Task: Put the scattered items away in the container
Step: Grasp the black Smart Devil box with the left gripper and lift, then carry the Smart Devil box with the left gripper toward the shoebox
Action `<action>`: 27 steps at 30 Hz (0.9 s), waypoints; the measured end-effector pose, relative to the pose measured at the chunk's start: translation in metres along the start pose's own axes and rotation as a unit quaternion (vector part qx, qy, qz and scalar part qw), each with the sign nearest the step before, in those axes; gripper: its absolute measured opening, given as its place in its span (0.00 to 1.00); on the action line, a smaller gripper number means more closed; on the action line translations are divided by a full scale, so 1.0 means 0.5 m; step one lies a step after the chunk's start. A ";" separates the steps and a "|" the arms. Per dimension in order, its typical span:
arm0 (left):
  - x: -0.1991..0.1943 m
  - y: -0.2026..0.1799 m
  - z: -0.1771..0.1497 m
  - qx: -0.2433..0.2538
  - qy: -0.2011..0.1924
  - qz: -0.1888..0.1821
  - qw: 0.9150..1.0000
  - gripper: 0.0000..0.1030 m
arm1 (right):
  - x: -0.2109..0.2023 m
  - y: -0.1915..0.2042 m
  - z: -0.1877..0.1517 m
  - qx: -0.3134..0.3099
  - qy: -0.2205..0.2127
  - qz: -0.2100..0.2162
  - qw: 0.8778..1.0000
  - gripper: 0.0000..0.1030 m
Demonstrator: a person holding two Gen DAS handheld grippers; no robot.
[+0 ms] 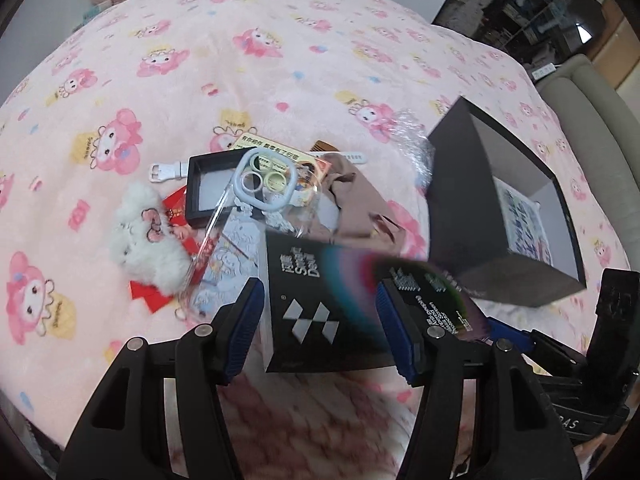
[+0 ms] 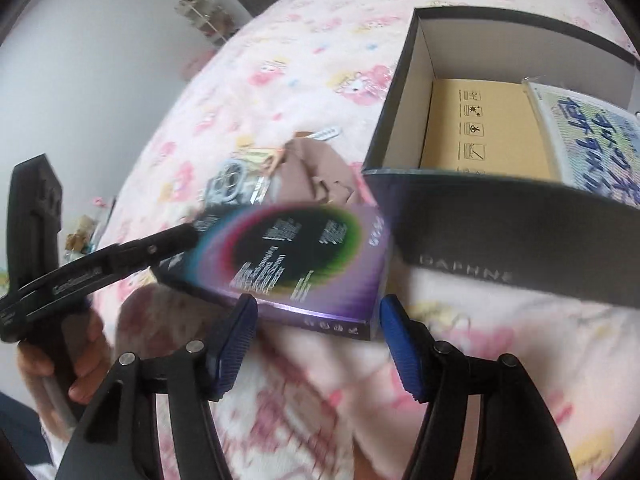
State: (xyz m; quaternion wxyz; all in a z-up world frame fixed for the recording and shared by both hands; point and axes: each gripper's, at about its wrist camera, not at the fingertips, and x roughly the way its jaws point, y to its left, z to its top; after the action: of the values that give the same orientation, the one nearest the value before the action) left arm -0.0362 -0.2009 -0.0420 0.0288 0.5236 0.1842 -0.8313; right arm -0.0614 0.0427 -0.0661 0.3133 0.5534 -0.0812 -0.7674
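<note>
— What have I got nearest to me?

— Your left tongs (image 1: 320,332) are clamped on a flat box (image 1: 316,304), one blue pad on each long side. The box is black with white lettering, a white diamond pattern near the end closest to you, and a rainbow-coloured ring around a dark oval on its purple face. It is blurred, so the small print can't be read.

— Where does it sit?

— Clear of the pink blanket (image 1: 240,60) on the bed, tilted, and just beside the near wall of the black shoe box (image 2: 500,232), not inside it.

— And my other side?

— Your right tongs (image 2: 316,344) point steeply down with the jaws apart and nothing pressed between the pads. The flat box hangs just past their tips. From that view your left hand (image 2: 80,360) is wrapped round the handle of the left tongs, which reach in from the left to the box's far end.

— What's beyond that?

— The shoe box stands open on the bed. A tan carton (image 2: 480,128) lies on its floor, and beside that is a pale pack with blue writing (image 2: 592,144). To the left is the loose pile: a fluffy white toy (image 1: 148,240), red envelopes (image 1: 176,208), a small black tray (image 1: 208,188), a clear phone case (image 1: 264,184), a brown cloth (image 1: 352,204) and a white strap (image 1: 168,170).
</note>
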 end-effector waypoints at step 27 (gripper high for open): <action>0.132 -0.217 -0.081 0.069 0.104 -0.062 0.990 0.57 | -0.152 -0.133 -0.174 0.072 0.023 -0.043 0.996 0.60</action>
State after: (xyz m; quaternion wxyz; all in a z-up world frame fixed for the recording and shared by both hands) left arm -0.0570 -0.0768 -0.0856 -0.0781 0.5953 0.1603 -0.7835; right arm 0.0053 0.1581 -0.0691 0.2415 0.5952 -0.1050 -0.7592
